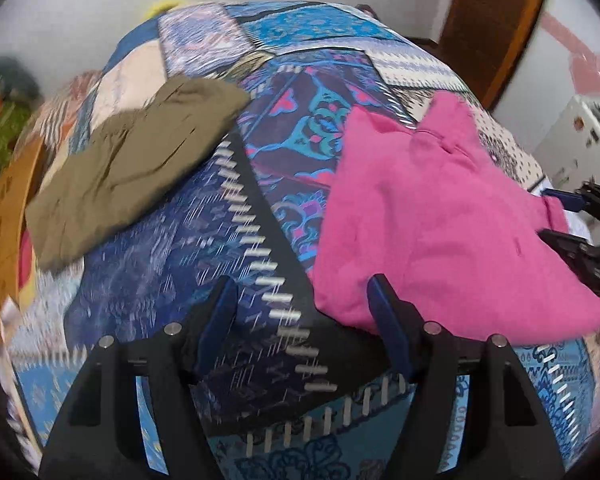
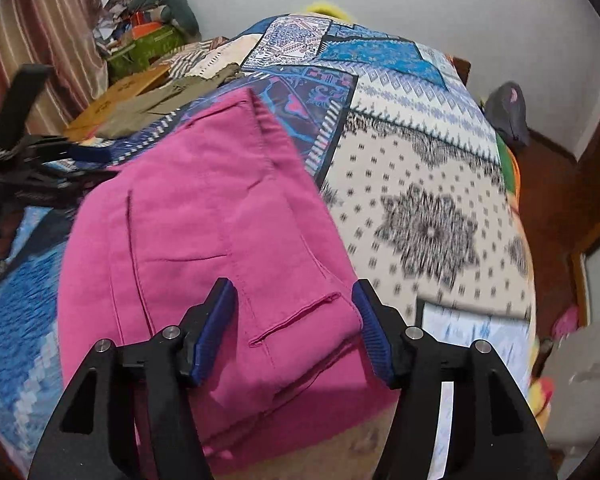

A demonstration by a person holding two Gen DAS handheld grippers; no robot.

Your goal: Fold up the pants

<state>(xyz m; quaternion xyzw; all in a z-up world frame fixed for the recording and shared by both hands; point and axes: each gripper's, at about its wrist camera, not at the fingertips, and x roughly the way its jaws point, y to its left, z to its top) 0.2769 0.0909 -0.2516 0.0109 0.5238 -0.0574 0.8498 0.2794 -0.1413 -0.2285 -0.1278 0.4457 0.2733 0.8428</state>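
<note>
Folded pink pants [image 1: 432, 216] lie on the patchwork bedspread [image 1: 284, 128], right of centre in the left wrist view. My left gripper [image 1: 300, 288] hovers open over bare bedspread, its right finger at the pants' near left edge. In the right wrist view the pink pants [image 2: 204, 220] fill the middle. My right gripper [image 2: 292, 288] stands open above their near corner, with the fabric lying flat between the blue pads [image 2: 216, 320]. Each gripper shows in the other's view: the right gripper [image 1: 580, 220] at the pants' right edge, the left gripper [image 2: 80, 152] at their left.
Folded olive pants [image 1: 140, 160] lie at the bed's left, also visible far back as olive pants [image 2: 172, 96]. A brown board [image 1: 4, 232] leans beside the bed. Clutter [image 2: 148, 36] is piled by a striped curtain. A wooden door frame [image 1: 496, 20] and a white appliance [image 1: 572, 140] stand to the right.
</note>
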